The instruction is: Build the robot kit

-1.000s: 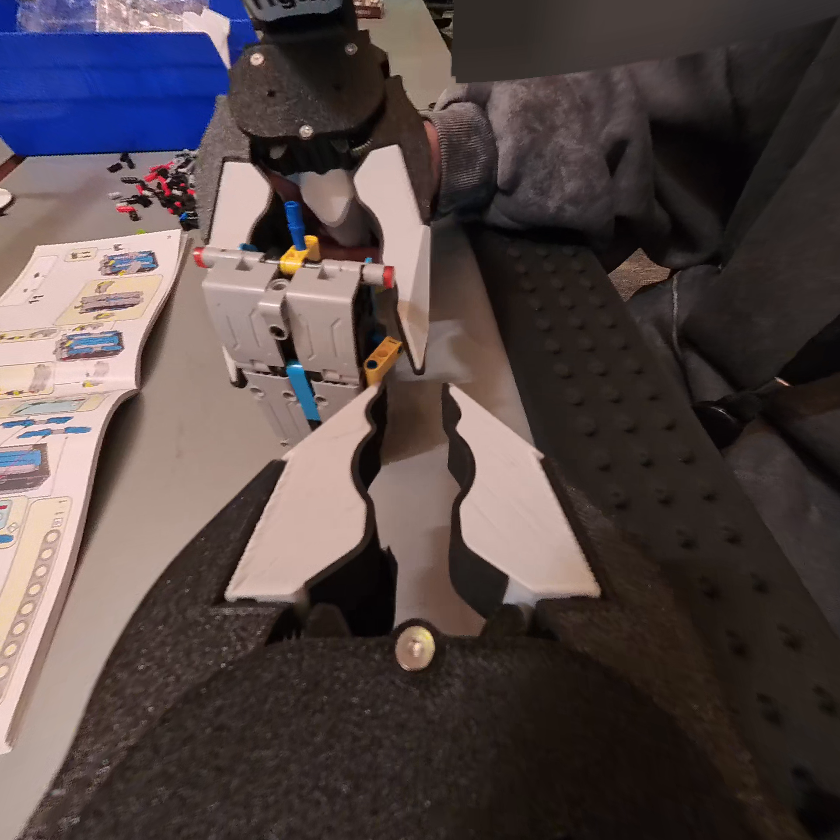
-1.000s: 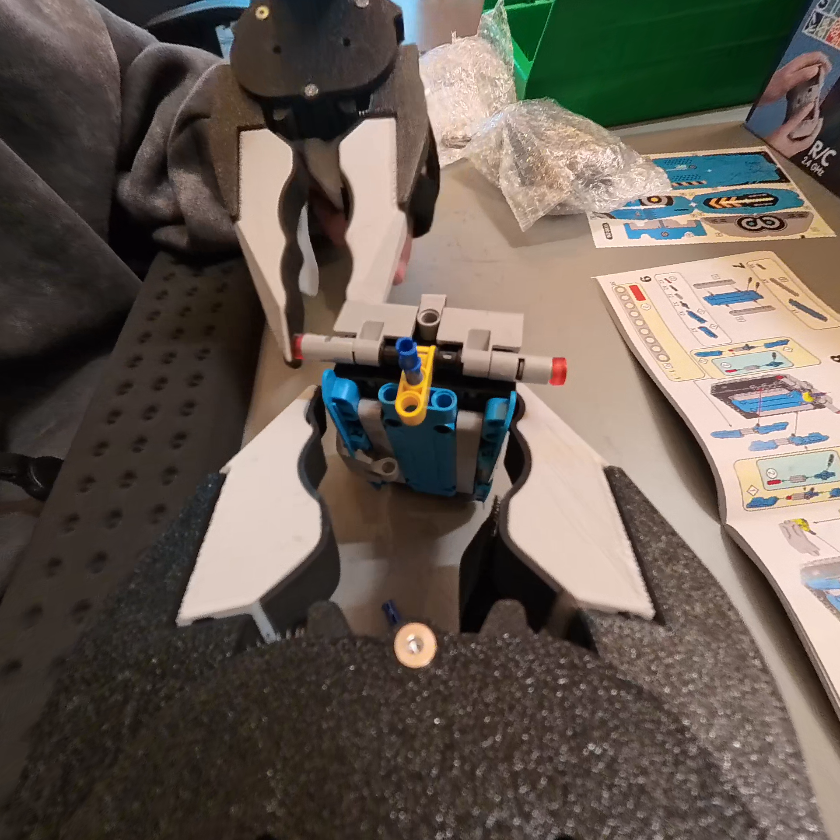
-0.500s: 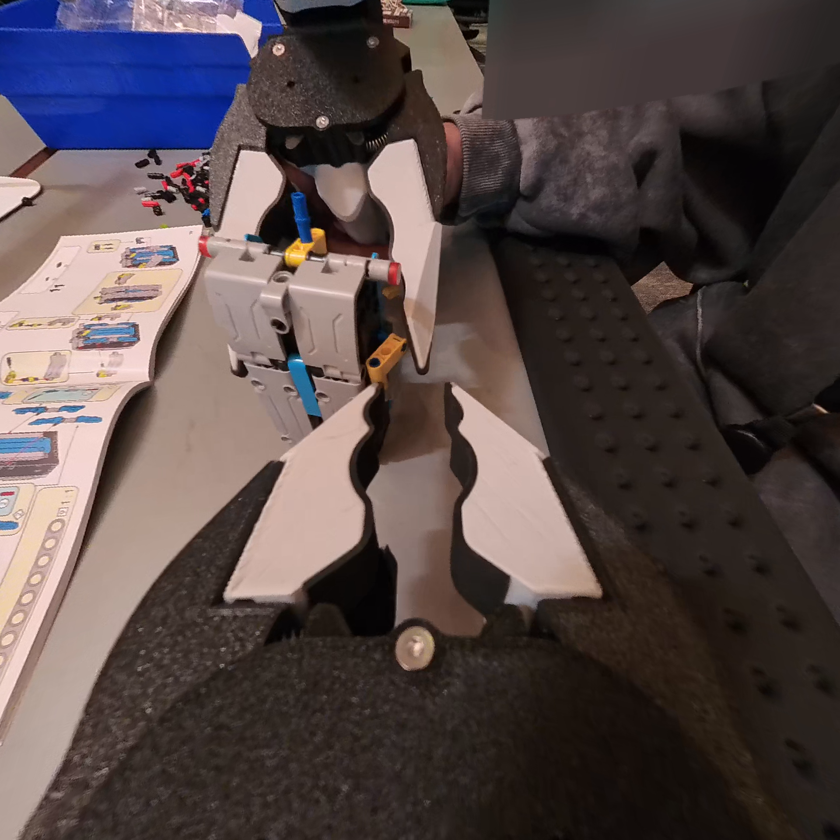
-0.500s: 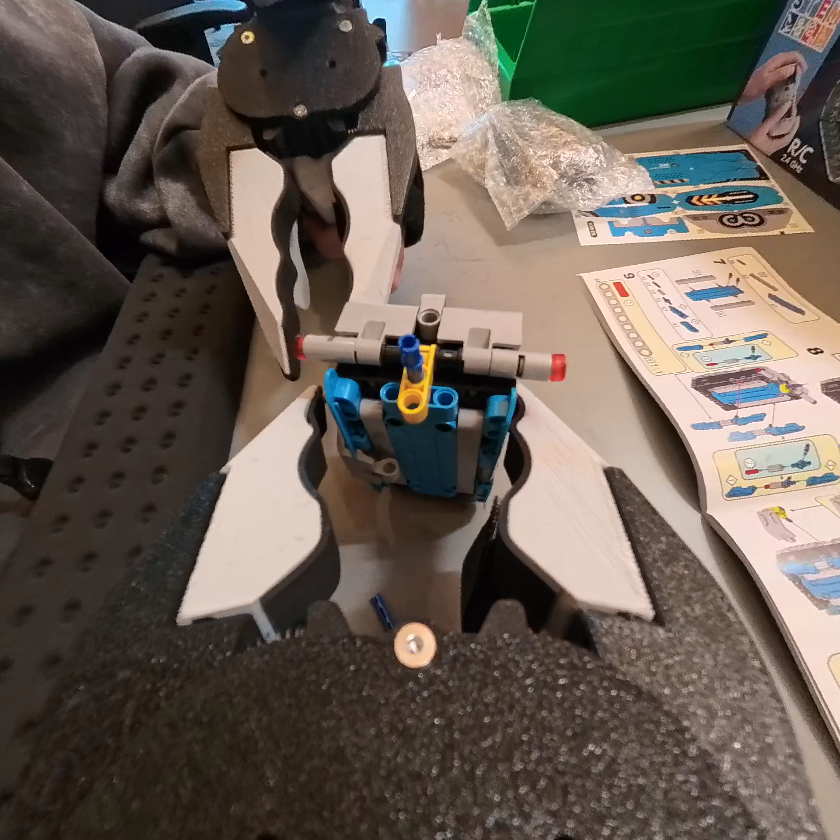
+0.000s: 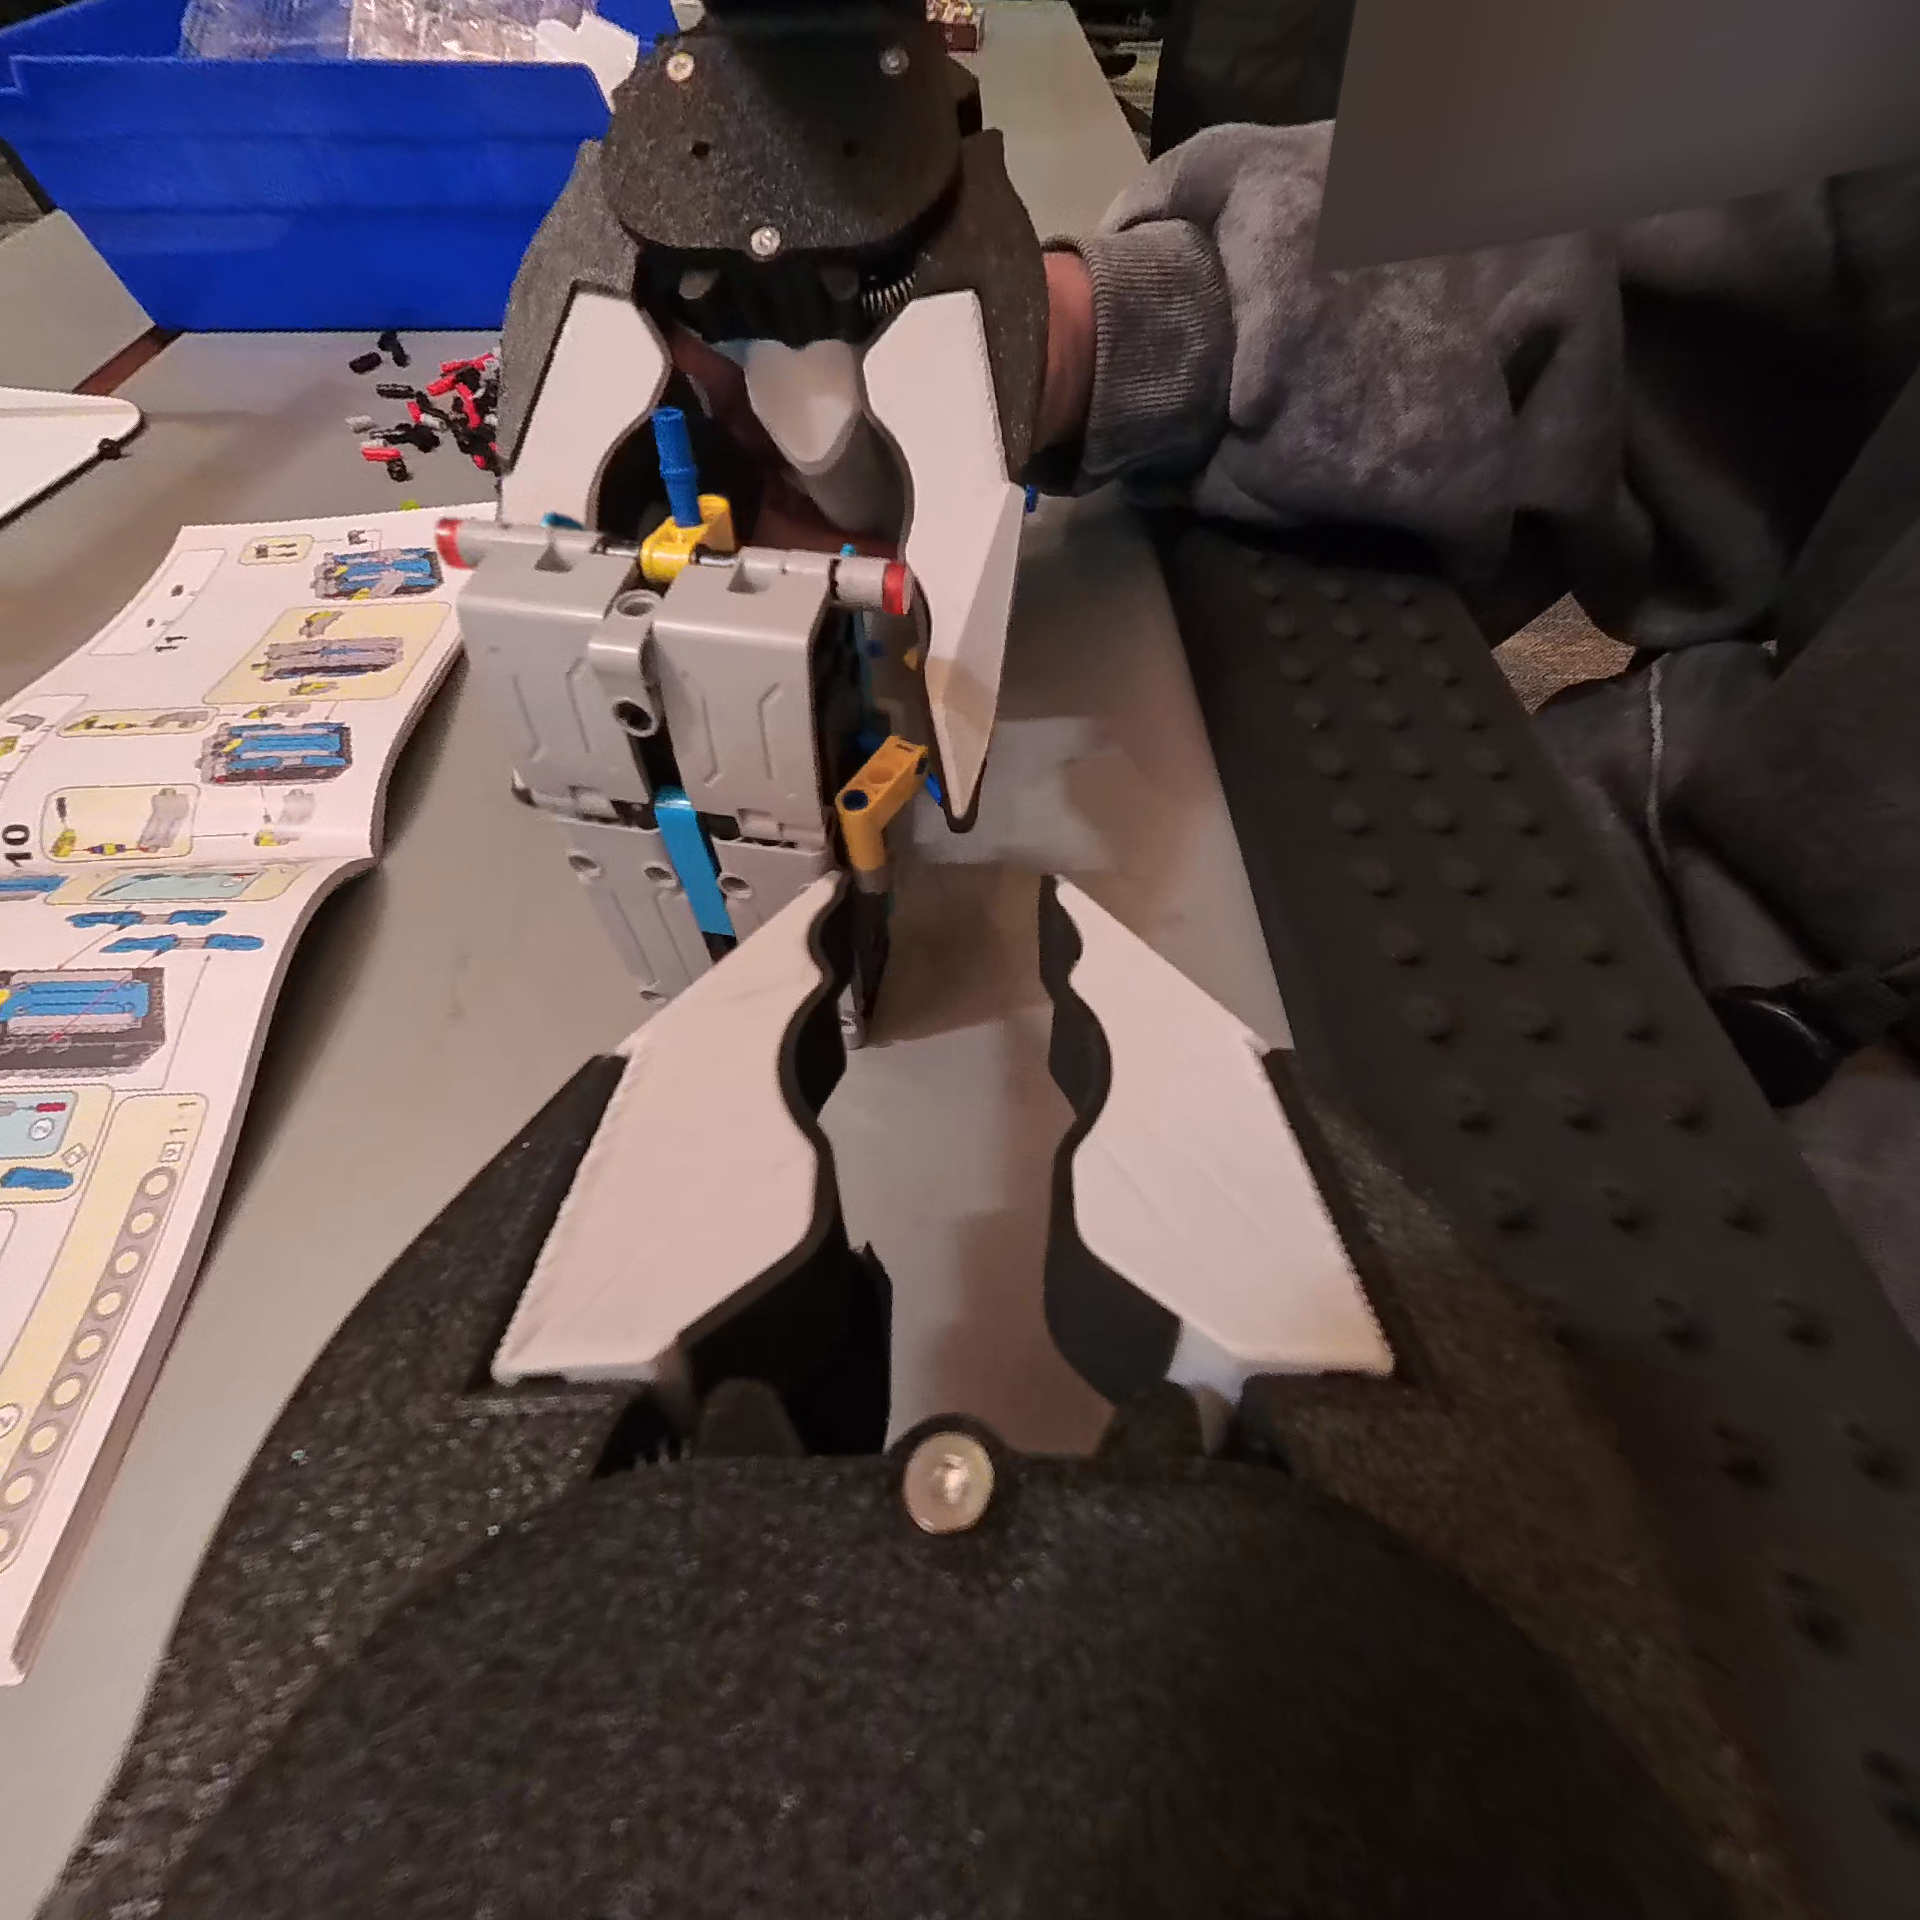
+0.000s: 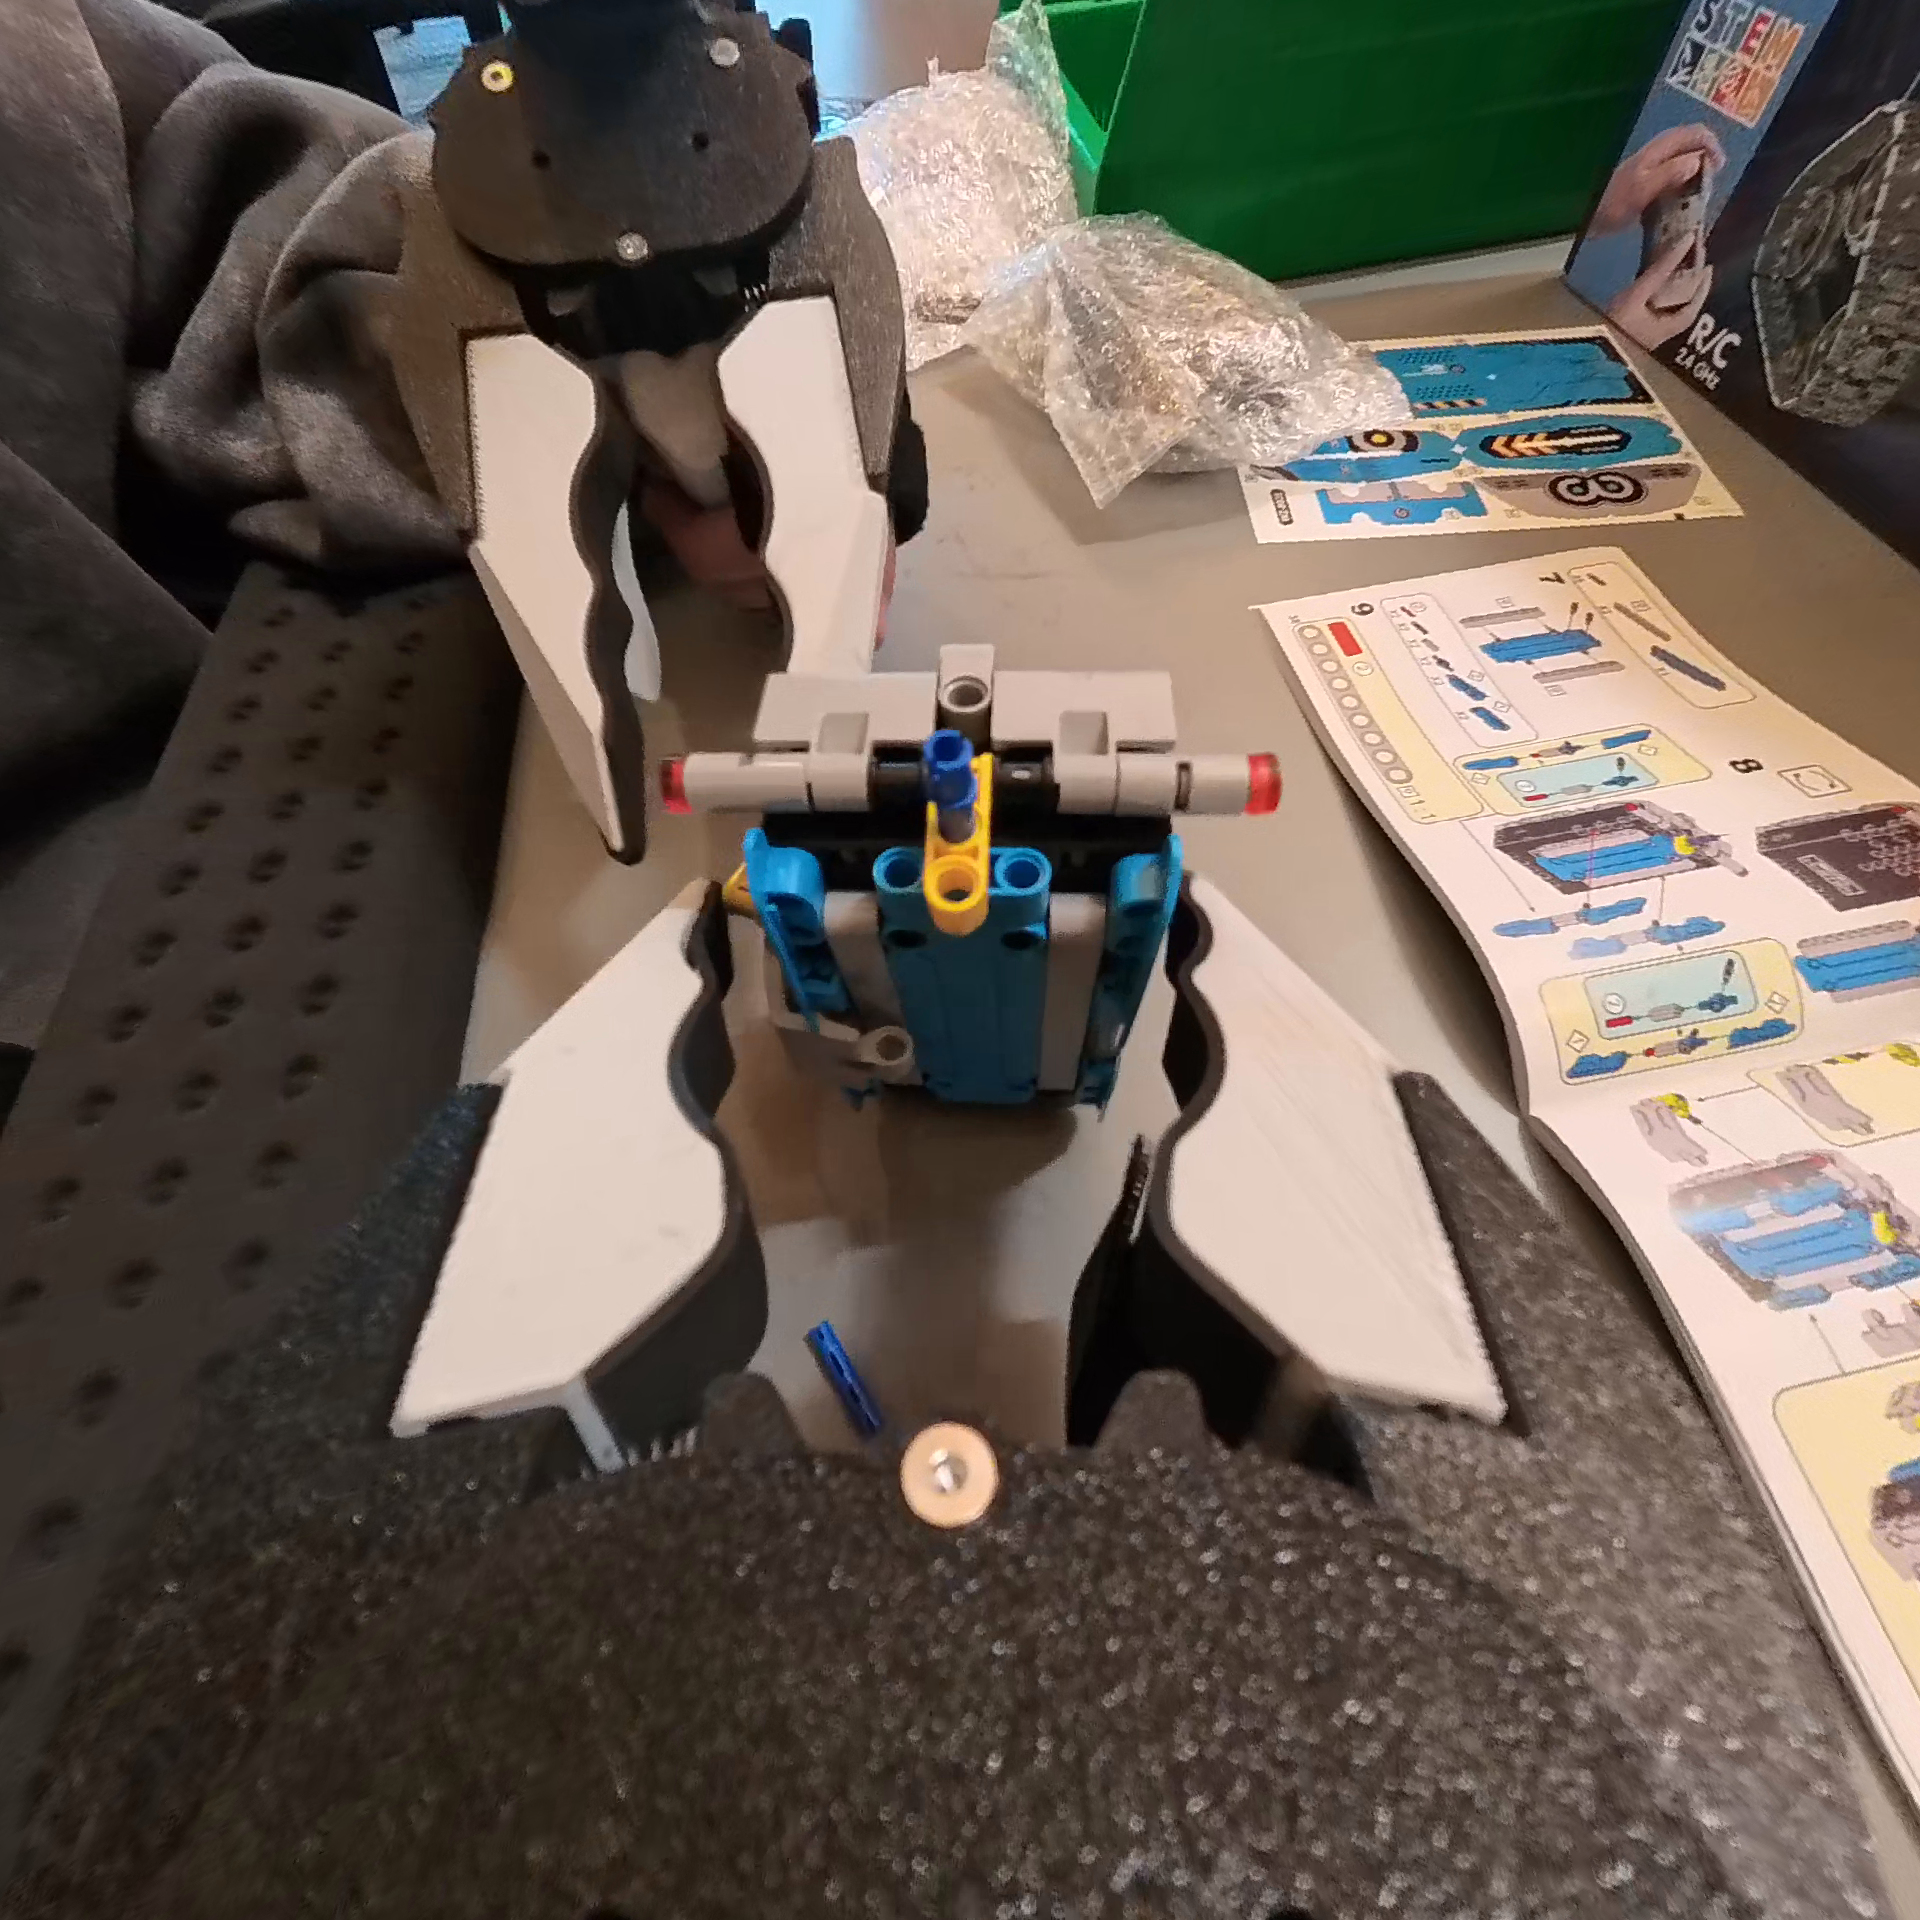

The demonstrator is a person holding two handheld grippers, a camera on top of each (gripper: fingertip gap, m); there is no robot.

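Right wrist view: your right gripper (image 6: 940,997) has its fingers closed against both sides of the brick model (image 6: 961,935), which stands upright on the grey table (image 6: 1101,582).
Left gripper: your left gripper (image 5: 940,914) is partly open and holds nothing; the model's yellow connector (image 5: 878,795) sits just beyond its left fingertip, outside the gap.
Instruction booklet (image 6: 1662,935): lies open just to the model's right.
Blue pin (image 6: 844,1377): loose on the table between your right fingers, near their base.
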